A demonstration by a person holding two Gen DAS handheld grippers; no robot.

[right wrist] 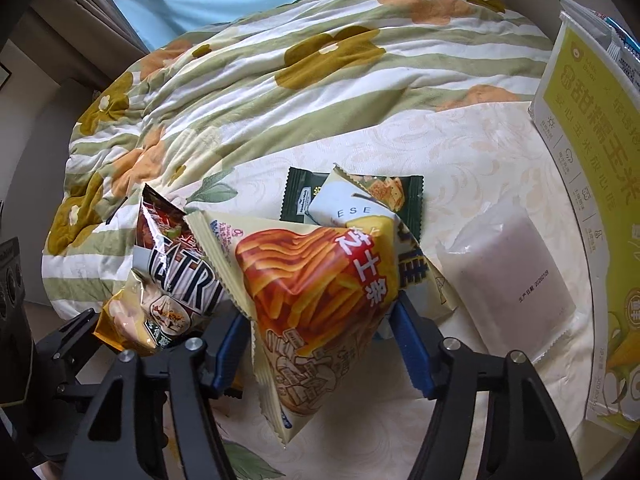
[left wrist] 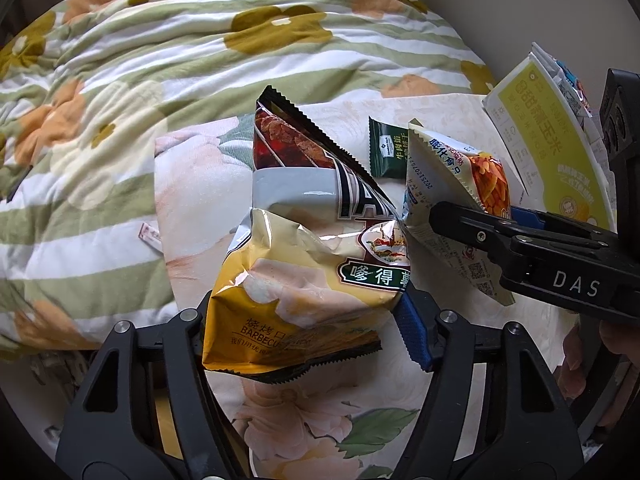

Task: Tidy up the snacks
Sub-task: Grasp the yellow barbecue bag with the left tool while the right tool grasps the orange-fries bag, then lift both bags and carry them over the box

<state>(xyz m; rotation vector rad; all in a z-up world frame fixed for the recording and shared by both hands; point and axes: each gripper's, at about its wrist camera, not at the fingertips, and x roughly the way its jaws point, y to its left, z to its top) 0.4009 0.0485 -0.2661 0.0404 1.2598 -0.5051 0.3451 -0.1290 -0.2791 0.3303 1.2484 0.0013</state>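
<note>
My left gripper (left wrist: 308,336) is shut on a yellow barbecue chip bag (left wrist: 308,276) and holds it above the floral cloth. My right gripper (right wrist: 316,344) is shut on a cream bag of cheese sticks (right wrist: 316,288); that bag also shows in the left wrist view (left wrist: 448,184), pinched by the black right gripper (left wrist: 480,224). The chip bag shows at the left of the right wrist view (right wrist: 168,280). A dark green snack packet (right wrist: 300,196) and a yellow-white packet (right wrist: 360,208) lie on the cloth behind the cheese sticks. The green packet also shows in the left wrist view (left wrist: 386,148).
A large yellow corn box (right wrist: 592,184) stands at the right edge with more packets inside; it also shows in the left wrist view (left wrist: 548,140). A white sealed pouch (right wrist: 512,280) lies on the cloth (right wrist: 460,152). A striped floral quilt (left wrist: 160,80) covers the bed behind.
</note>
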